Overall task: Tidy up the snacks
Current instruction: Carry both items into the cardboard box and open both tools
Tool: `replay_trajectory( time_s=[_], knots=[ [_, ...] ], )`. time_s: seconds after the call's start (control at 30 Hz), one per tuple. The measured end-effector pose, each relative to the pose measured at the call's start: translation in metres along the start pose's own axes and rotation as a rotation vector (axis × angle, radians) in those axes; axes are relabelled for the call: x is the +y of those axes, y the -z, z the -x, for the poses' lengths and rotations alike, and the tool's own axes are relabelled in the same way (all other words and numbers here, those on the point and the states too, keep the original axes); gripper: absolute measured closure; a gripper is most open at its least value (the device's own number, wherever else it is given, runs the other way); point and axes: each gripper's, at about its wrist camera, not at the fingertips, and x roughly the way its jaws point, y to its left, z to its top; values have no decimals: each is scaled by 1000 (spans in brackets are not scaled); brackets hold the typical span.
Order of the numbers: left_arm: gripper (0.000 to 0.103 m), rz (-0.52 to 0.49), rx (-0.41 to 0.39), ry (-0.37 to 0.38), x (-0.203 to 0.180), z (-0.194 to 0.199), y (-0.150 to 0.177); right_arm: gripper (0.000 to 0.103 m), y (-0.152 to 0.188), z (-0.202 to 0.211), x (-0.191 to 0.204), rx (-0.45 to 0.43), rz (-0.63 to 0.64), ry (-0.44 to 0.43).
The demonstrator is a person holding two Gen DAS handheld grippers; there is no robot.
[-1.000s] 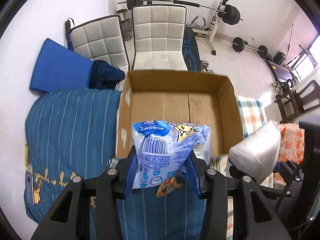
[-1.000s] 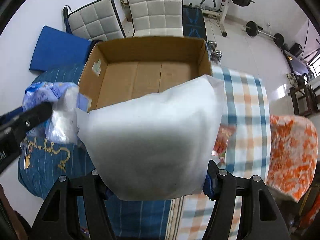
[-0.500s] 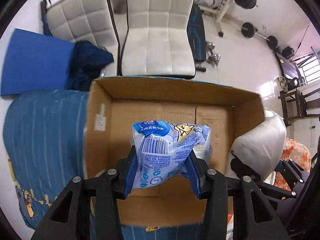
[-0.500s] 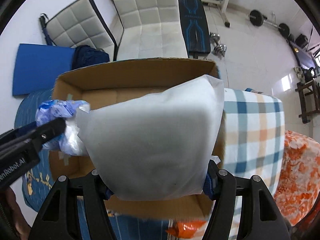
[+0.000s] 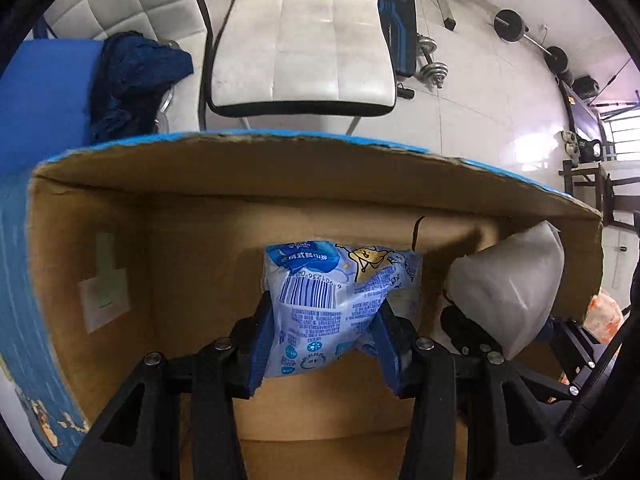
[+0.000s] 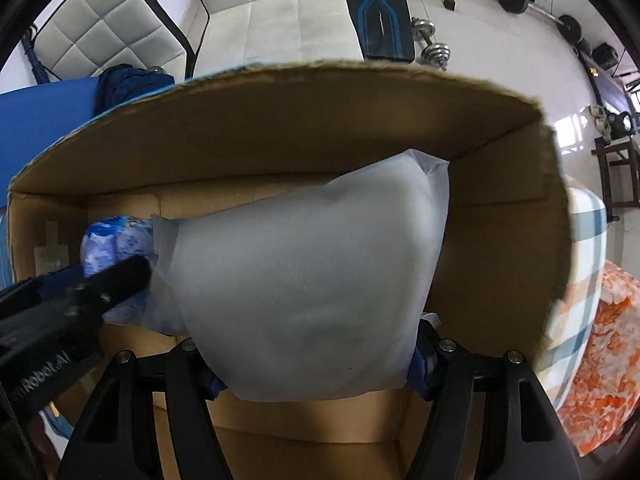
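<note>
Snacks first: my left tongs [image 5: 324, 340] are clamped on a blue-and-white snack packet [image 5: 332, 304] with a barcode and a yellow cartoon figure printed on it, and my right tongs [image 6: 316, 364] are squeezed onto a plain white bag [image 6: 304, 280], puffy and unmarked. I see both held inside the open cardboard box [image 5: 280, 176], above its brown floor, the packet toward the middle and the white bag [image 5: 508, 284] on its right, near the right wall. In the right wrist view the blue packet [image 6: 116, 248] sits just left of the white bag, seemingly touching it, with the left tongs' black finger [image 6: 116, 280] across it. I cannot see anything else lying in the box; the floor I can make out is bare cardboard, with a pale label [image 5: 104, 300] stuck on the left inner wall.

For room, I have the far wall's ragged top edge just ahead of both loads, open floor to the left of the packet, and little clearance between the white bag and the right wall. Beyond the box stand a white padded chair [image 5: 304, 40], a dark blue cloth [image 5: 136, 76] and some dumbbells [image 5: 432, 70] on the tiled floor. A checked cloth [image 6: 584, 264] and an orange patterned fabric [image 6: 604, 360] lie outside the right wall
</note>
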Motion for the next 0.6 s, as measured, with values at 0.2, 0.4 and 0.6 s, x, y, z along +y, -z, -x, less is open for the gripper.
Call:
replay_trajectory(
  time_s=[0.2,0.4,0.6],
  knots=[
    [57,15,29,29,5,-11,1,32,-6,-20,0,51,4,1],
    [52,70,64,47,17,-12,1,24,-13,-30,7,60,37,36],
    [47,48,35,-14,15,9,4,17,-16,-22,18,45,60,43]
  ],
)
